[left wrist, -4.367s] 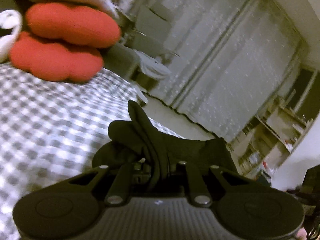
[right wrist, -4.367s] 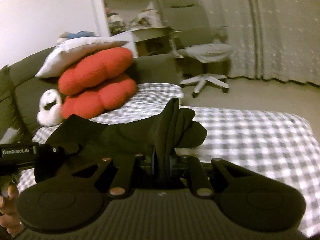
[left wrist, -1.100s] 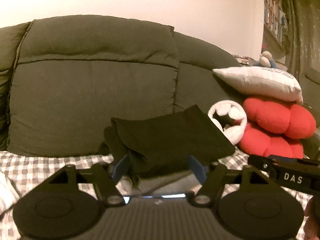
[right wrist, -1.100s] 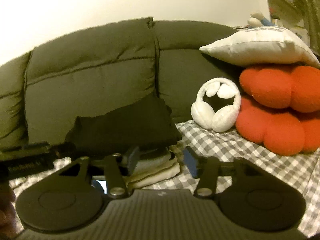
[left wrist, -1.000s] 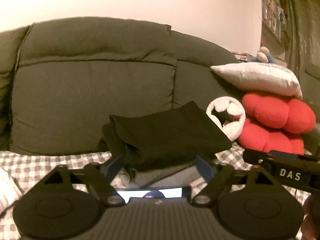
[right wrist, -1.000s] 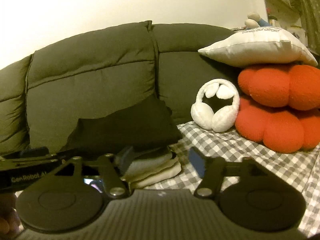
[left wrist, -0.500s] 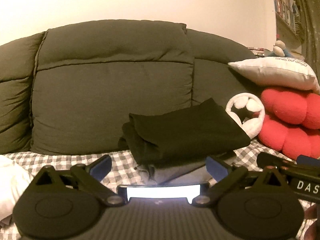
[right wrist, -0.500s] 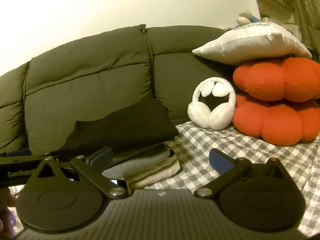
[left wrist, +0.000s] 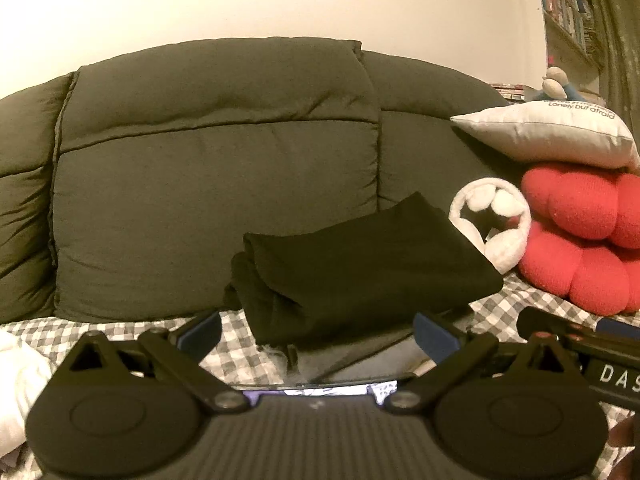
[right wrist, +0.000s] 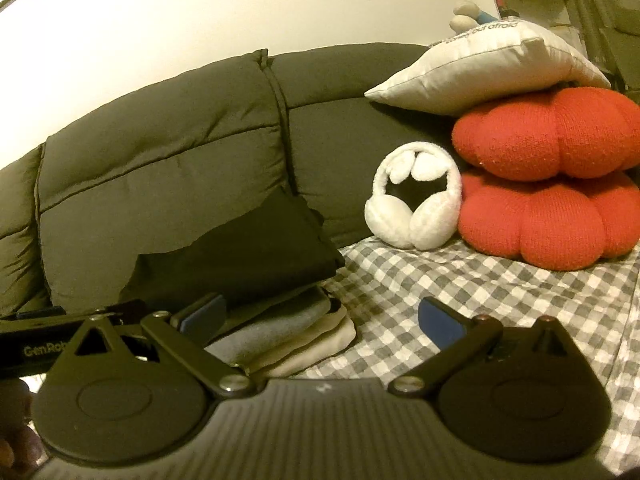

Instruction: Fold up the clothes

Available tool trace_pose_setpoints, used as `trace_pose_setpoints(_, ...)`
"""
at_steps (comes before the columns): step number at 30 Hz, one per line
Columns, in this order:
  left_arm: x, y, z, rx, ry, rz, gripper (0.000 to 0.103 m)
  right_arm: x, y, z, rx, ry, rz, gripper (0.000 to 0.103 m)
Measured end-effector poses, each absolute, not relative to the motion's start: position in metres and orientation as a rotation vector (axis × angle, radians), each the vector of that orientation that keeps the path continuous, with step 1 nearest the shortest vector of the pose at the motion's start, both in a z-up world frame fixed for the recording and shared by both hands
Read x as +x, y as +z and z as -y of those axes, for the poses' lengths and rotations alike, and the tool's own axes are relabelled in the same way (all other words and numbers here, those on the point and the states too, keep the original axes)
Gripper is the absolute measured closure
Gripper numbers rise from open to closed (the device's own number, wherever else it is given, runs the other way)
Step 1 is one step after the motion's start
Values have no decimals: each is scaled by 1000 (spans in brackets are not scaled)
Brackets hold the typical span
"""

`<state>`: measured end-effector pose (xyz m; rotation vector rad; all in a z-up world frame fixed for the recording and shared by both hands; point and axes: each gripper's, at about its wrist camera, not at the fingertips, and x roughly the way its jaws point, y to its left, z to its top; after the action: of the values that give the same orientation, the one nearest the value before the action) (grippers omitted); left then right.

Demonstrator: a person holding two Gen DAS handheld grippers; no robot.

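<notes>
Left claw [left wrist: 318,332] spread wide, right claw [right wrist: 320,318] likewise, both empty

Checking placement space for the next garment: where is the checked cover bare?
Bare checked cover lies between the folded stack, the white earmuffs and the red cushions. The stretch along the sofa back is crowded.

We see the folded black garment [left wrist: 360,264] hiding most of the grey and cream folded clothes [right wrist: 296,332] beneath it; the crumpled white fabric [left wrist: 16,384] is cut off at the frame's left edge.
</notes>
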<state>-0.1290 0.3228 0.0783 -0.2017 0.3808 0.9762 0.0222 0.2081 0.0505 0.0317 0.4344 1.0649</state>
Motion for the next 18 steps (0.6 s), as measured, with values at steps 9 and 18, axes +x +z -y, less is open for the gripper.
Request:
trace_pose_setpoints(9, -122, 80, -327, -208, 974, -397, 1, 25, 49, -209, 47, 1046, -440, 0)
trace_pose_setpoints(18, -119, 80, -327, -213, 971, -405, 1, 30, 45, -209, 65, 1033, -460, 0)
